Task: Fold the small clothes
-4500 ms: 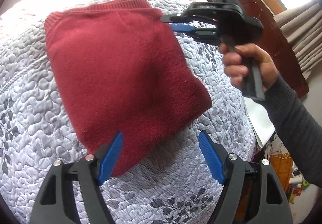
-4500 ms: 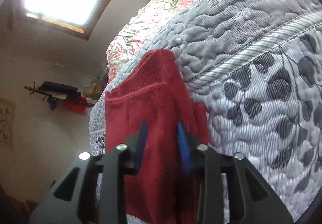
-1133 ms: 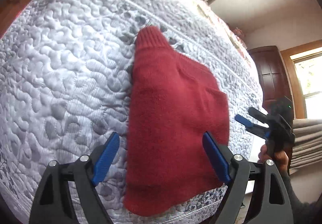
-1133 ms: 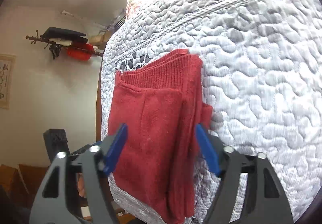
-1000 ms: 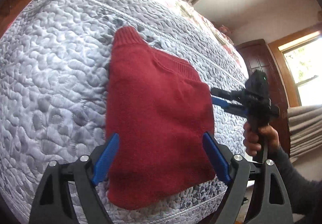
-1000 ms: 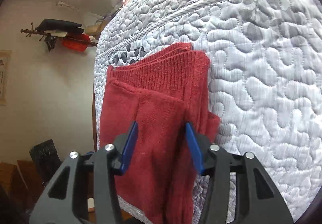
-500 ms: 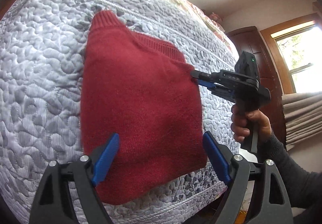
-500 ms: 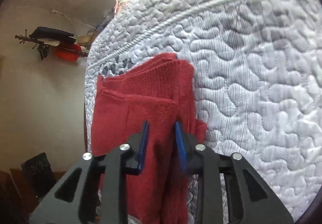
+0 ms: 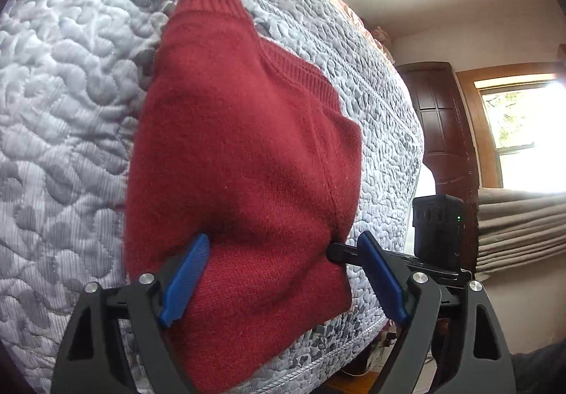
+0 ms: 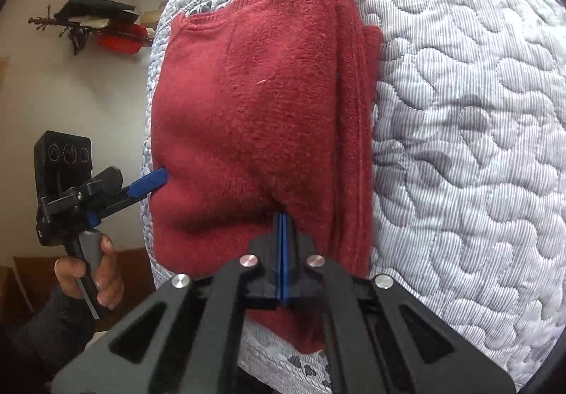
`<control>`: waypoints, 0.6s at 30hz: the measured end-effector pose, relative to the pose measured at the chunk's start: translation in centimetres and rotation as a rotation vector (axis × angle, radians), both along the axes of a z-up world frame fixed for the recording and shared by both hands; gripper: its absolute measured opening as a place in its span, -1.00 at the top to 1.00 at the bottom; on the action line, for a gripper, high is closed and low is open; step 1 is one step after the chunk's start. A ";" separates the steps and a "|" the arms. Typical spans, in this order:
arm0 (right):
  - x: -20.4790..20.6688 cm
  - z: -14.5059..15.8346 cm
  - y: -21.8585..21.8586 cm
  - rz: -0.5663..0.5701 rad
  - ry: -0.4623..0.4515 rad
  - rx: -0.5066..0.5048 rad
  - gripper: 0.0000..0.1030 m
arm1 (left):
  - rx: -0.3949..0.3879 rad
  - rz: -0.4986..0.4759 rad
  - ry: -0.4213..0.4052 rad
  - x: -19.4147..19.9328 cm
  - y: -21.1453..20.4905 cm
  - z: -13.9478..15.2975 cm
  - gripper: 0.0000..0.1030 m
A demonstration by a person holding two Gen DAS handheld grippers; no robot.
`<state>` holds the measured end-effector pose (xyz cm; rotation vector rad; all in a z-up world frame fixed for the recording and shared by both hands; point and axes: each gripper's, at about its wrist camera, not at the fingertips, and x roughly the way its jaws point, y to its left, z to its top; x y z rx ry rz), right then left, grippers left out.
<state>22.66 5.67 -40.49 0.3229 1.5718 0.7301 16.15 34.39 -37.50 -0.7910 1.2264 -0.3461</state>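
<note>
Right wrist view: right gripper (image 10: 283,234) pinched closed on folded red sweater (image 10: 254,110); left gripper (image 9: 283,273) wide apart, straddling its edge.

A folded red sweater (image 9: 244,160) lies on the quilted grey bedspread (image 9: 63,93). The left gripper (image 9: 283,284) stands spread wide over its near end — blue pads either side. The right gripper (image 9: 336,250) pokes into the sweater's right edge — its tips hidden.

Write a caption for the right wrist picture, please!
Right gripper pinches the folded red sweater on the quilted bedspread.
</note>
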 end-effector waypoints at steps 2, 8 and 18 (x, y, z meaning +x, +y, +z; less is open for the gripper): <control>-0.5 2.1 -0.4 -0.014 -0.023 0.020 0.90 | -0.028 0.016 -0.015 -0.9 0.3 1.7 -0.66; -4.0 3.9 -0.4 0.015 -0.003 0.069 0.83 | -0.096 0.018 -0.021 -5.9 0.9 3.1 -0.67; -6.0 2.2 -2.5 -0.059 0.007 -0.044 0.84 | -0.114 0.014 0.090 -7.5 0.1 -0.5 -0.67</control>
